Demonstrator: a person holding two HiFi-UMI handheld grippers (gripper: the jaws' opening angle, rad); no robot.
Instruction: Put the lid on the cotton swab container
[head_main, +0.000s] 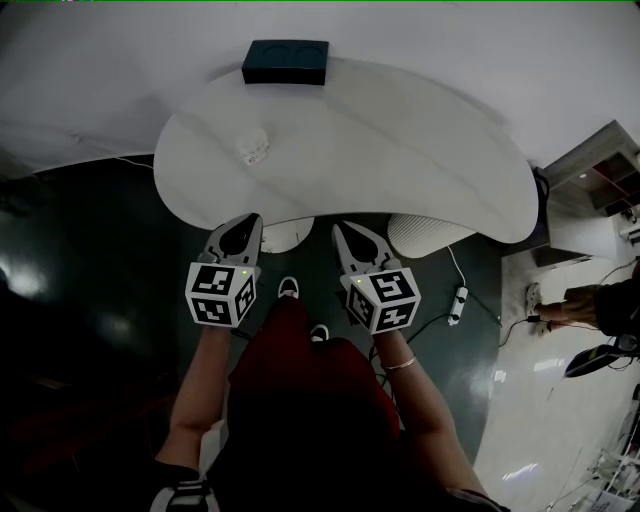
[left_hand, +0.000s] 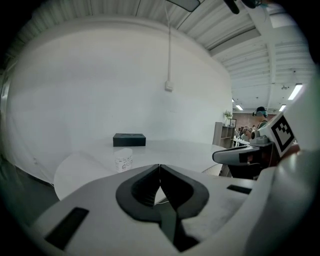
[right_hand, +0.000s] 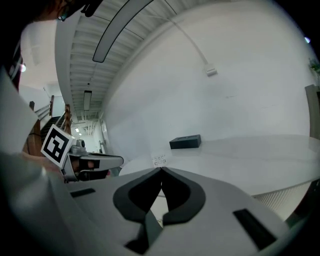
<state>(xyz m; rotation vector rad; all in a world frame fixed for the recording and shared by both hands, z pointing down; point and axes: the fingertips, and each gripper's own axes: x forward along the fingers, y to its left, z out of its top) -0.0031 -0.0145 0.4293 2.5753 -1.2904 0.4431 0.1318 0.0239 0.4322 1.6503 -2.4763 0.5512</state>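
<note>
The cotton swab container (head_main: 255, 150) is a small clear tub with a white label. It stands on the left part of the white table (head_main: 400, 150). It also appears in the left gripper view as the container (left_hand: 123, 160) and in the right gripper view as the container (right_hand: 159, 160). I cannot make out a separate lid. My left gripper (head_main: 247, 222) hovers at the table's near edge, short of the container, its jaws shut with nothing in them (left_hand: 159, 166). My right gripper (head_main: 343, 232) is beside it, also shut and empty (right_hand: 161, 170).
A dark rectangular box (head_main: 285, 62) lies at the table's far edge. Two white stools (head_main: 425, 232) show under the near edge. A power strip (head_main: 458, 305) lies on the dark floor. Another person's hand (head_main: 565, 305) and shelving are at the right.
</note>
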